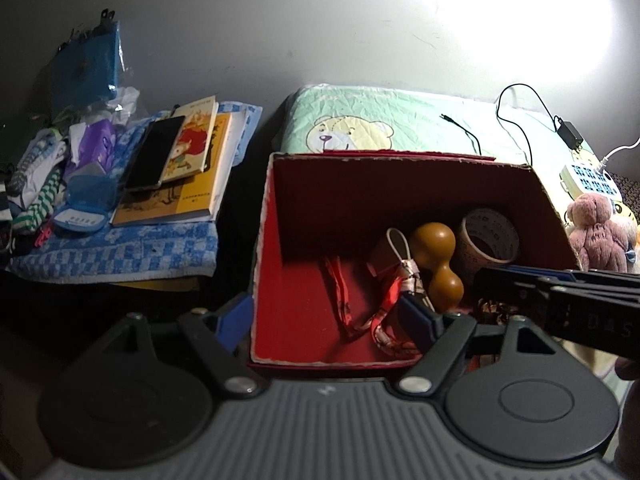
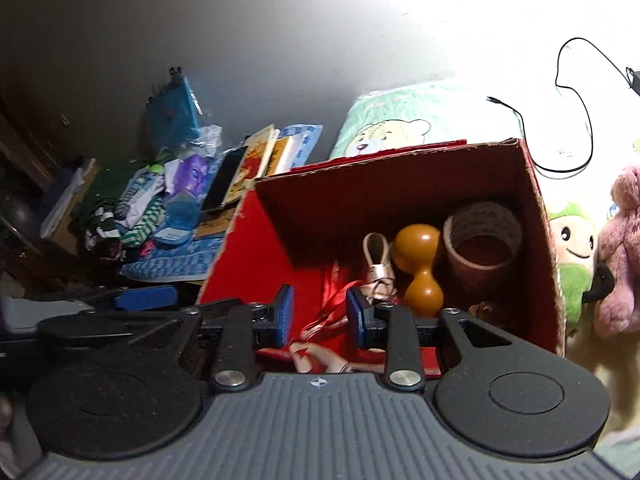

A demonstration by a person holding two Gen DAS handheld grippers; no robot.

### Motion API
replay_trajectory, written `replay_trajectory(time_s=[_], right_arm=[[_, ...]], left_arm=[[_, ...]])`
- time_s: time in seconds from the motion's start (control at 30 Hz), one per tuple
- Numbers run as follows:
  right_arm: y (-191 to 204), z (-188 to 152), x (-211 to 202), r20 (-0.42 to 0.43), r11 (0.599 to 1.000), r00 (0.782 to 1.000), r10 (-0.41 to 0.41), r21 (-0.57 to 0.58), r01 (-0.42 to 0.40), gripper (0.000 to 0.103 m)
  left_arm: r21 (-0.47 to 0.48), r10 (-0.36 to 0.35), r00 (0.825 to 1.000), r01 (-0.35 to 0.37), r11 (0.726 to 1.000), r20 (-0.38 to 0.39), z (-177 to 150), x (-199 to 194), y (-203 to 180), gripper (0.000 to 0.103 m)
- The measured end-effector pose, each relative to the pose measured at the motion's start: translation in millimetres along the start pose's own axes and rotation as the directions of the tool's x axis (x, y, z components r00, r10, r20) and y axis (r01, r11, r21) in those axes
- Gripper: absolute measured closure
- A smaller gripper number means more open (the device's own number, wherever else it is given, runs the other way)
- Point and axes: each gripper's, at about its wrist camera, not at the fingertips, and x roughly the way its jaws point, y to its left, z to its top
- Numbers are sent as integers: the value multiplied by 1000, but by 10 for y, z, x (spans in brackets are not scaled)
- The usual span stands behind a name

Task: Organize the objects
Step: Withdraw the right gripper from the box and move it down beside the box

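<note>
A red cardboard box [image 1: 320, 184] stands open on the bed; it also shows in the right wrist view [image 2: 536, 216]. Inside lie a wooden gourd [image 1: 438, 264], a tape roll [image 1: 490, 236], a red patterned lanyard [image 1: 380, 320] and a white loop strap [image 1: 400, 248]. My left gripper [image 1: 326, 322] is open wide, straddling the box's near left wall. My right gripper [image 2: 320, 314] is open and empty over the box's near edge, above the lanyard [image 2: 332, 304], with the gourd [image 2: 418, 264] and tape roll [image 2: 482, 240] beyond.
Left of the box, a blue checked towel [image 1: 120, 248] carries books [image 1: 192, 168], a phone [image 1: 154, 152], a blue case [image 1: 82, 208] and socks [image 1: 36, 184]. Plush toys [image 1: 596, 232] sit at the right. A bear pillow [image 1: 352, 132], cable and power strip [image 1: 588, 180] lie behind.
</note>
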Motion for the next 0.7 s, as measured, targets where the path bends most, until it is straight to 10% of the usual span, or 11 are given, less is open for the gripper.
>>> replay_trajectory(time_s=[0.7], right_arm=[[103, -595, -24, -143, 997, 989, 47, -58, -56, 71]], left_arm=[[15, 111, 990, -110, 994, -88, -590, -64, -101, 13]])
